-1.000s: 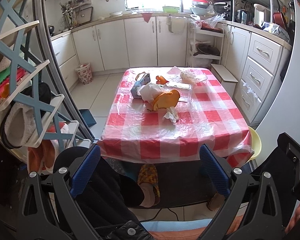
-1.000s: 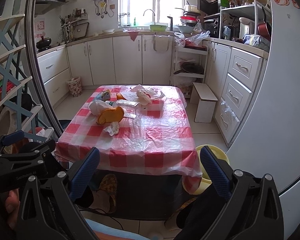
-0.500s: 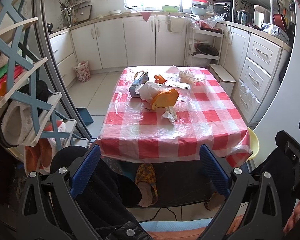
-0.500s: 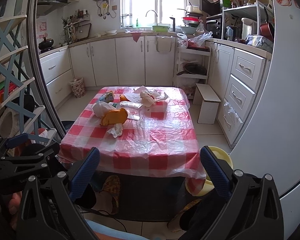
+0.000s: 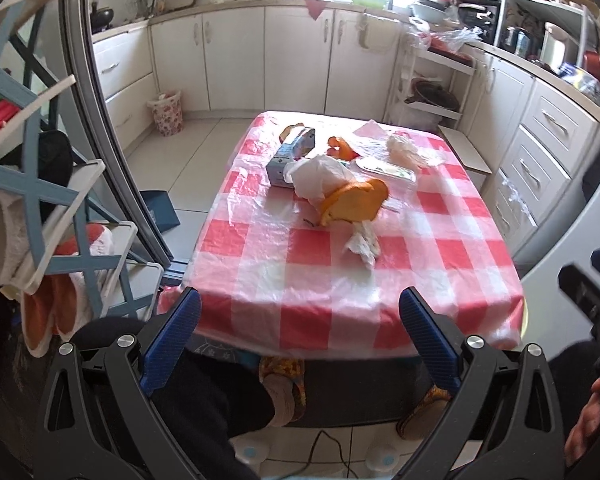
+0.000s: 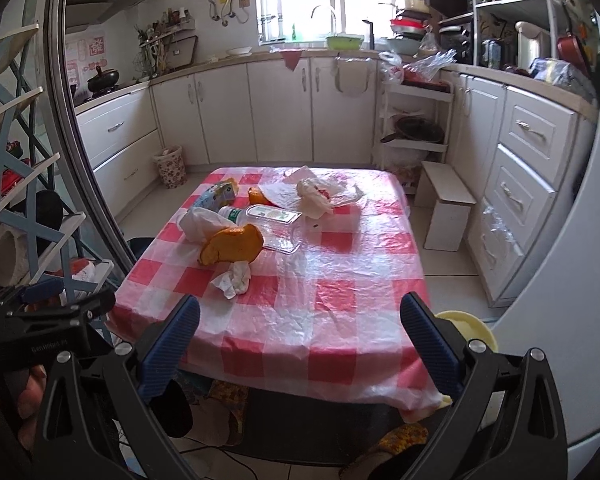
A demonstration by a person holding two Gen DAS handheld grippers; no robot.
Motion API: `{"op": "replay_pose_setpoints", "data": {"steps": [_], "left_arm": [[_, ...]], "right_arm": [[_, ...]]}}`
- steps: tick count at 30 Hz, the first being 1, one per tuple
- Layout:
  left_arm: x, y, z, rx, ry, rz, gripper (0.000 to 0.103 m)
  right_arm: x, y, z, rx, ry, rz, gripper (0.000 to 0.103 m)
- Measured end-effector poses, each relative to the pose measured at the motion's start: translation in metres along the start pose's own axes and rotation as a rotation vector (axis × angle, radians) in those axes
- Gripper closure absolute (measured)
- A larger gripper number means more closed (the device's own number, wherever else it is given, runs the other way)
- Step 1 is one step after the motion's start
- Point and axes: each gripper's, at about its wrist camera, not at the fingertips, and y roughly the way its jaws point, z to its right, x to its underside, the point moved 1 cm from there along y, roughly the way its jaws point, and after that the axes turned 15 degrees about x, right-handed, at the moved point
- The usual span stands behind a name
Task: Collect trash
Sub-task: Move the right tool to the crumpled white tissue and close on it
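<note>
A low table with a red-and-white checked cloth [image 5: 300, 256] [image 6: 340, 292] carries the litter. Nearest me lies a crumpled white tissue [image 5: 362, 245] [image 6: 233, 278]. Behind it sit an orange peel-like piece [image 5: 354, 202] [image 6: 232, 245], a white plastic bag [image 5: 318, 176] [image 6: 200, 222], a clear empty bottle [image 6: 274, 224], a blue tissue box [image 5: 290, 152] and more crumpled wrappers [image 6: 314, 196]. My left gripper [image 5: 300, 322] and right gripper [image 6: 300, 326] both hang open in front of the table's near edge, holding nothing.
A floral waste basket [image 5: 165, 112] [image 6: 171, 166] stands by the far-left cabinets. A blue shoe rack [image 5: 28, 184] crowds the left side. A yellow basin [image 6: 470, 326] sits by the table's right corner, a white step stool [image 6: 446, 208] beyond. A person's slippered feet [image 5: 282, 380] are under the table.
Both grippers have moved forward toward the table, which now looks larger and closer. Nothing on the table has moved and both grippers stay open.
</note>
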Motion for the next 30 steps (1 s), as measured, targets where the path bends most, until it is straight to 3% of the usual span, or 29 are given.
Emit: {"op": "replay_pose_setpoints", "data": {"steps": [5, 11, 16, 21, 24, 26, 27, 30], "left_arm": [[-0.027, 0.038, -0.019, -0.035, -0.001, 0.010, 0.008], [-0.070, 0.097, -0.026, -0.089, 0.158, -0.008, 0.008], [-0.093, 0.135, -0.023, -0.101, 0.224, -0.038, 0.008], [-0.110, 0.169, -0.015, -0.179, 0.295, -0.054, 0.009], [-0.111, 0.177, -0.011, -0.173, 0.305, -0.071, 0.036], [-0.108, 0.180, -0.012, -0.134, 0.287, -0.100, 0.083], [-0.106, 0.181, -0.014, -0.096, 0.265, -0.122, 0.091], [-0.107, 0.169, -0.023, -0.010, 0.197, -0.117, 0.100]], "right_arm": [[-0.003, 0.045, -0.012, -0.051, -0.043, -0.043, 0.007], [-0.006, 0.097, -0.030, -0.123, -0.069, -0.132, 0.007], [-0.002, 0.129, -0.051, -0.161, -0.078, -0.187, 0.007], [0.002, 0.159, -0.074, -0.187, -0.097, -0.222, 0.007], [0.003, 0.172, -0.086, -0.205, -0.102, -0.231, 0.007], [0.004, 0.180, -0.093, -0.223, -0.105, -0.234, 0.007], [0.005, 0.183, -0.096, -0.229, -0.108, -0.237, 0.007], [0.008, 0.194, -0.101, -0.243, -0.109, -0.246, 0.013]]}}
